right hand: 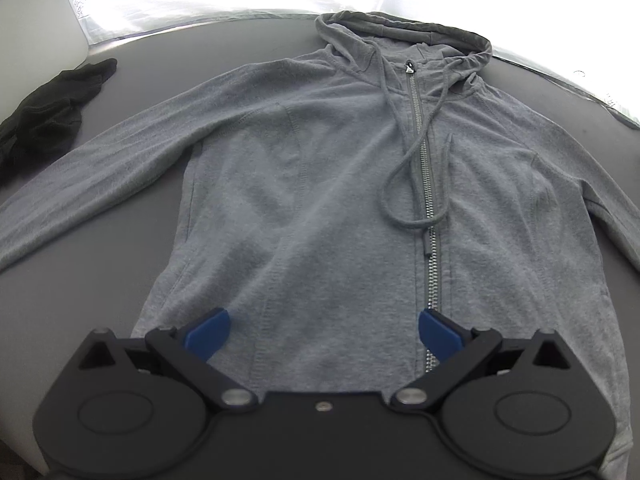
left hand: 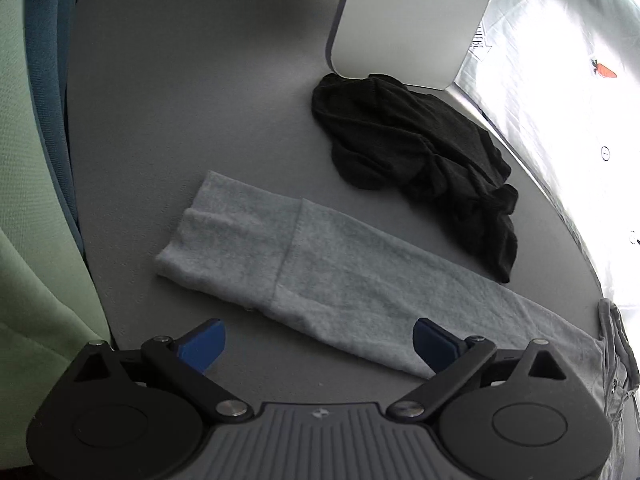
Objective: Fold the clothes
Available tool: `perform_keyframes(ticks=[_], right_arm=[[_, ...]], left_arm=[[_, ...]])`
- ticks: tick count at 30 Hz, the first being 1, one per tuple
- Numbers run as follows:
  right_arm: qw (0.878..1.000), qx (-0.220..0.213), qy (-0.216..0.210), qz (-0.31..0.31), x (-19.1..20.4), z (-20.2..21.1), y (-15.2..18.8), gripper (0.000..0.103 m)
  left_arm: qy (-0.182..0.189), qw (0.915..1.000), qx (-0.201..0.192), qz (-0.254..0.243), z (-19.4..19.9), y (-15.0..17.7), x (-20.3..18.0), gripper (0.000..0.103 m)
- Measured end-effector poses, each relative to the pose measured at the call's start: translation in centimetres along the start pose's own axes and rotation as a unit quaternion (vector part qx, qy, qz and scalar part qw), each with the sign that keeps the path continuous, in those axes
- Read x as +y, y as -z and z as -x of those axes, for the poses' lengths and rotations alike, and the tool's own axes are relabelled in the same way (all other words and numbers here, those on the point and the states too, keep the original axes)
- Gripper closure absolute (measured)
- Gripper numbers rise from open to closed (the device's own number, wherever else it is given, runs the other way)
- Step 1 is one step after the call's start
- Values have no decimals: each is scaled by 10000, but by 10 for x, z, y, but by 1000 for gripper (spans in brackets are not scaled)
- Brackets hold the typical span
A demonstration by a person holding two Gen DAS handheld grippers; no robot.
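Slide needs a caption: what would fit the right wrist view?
Open right gripper above a zipped grey hoodie spread flat on the grey table.

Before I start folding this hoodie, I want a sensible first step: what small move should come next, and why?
Probably lower the left gripper onto the outstretched sleeve and close on it, to fold it across the body. The grey hoodie already lies flat, zipped, front up on the table, both grippers are open and empty, and the sleeve's cuff end sits just ahead of the left one, clear of the black garment.

Left claw jaws wide apart, empty, angled downward; right claw likewise.
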State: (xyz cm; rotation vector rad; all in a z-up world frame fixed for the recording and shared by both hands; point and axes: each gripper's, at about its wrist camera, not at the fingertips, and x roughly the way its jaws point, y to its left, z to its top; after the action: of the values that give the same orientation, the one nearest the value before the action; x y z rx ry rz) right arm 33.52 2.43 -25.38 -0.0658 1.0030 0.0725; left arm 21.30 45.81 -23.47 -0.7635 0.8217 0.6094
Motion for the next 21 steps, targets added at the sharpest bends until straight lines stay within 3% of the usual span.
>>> perform_keyframes(ticks=[3,4,9,10,11,16,18,21], right_arm=[[9997,-46,247,4,15,2,4,1],[9995,-47,316,6,19,2,6,1],[9974,-40,714,95,36,7,12,1],[9969,-44,770,118,39,9,13,1],[9967,-42,798,122,39,11,15,1],[9963,-42,843,148,38,19,22,1],[9967,-84,782,179,33,21,19,1],[9973,-202,676,219,24,24,14,1]], left_arm=[[44,9999,-95,9,-6,-9,16,7],[24,9998,-174,-87,-8,-11,17,13],[-414,9947,-499,-797,-18,-20,9,61],[-463,9939,-534,-851,-19,-22,7,87],[-488,9931,-567,-898,-19,-25,5,103],[-71,9891,-721,-1282,-10,-31,-22,103],[-117,9923,-699,-1013,-6,-25,-19,101],[-180,9960,-651,-586,-1,-18,-14,88]])
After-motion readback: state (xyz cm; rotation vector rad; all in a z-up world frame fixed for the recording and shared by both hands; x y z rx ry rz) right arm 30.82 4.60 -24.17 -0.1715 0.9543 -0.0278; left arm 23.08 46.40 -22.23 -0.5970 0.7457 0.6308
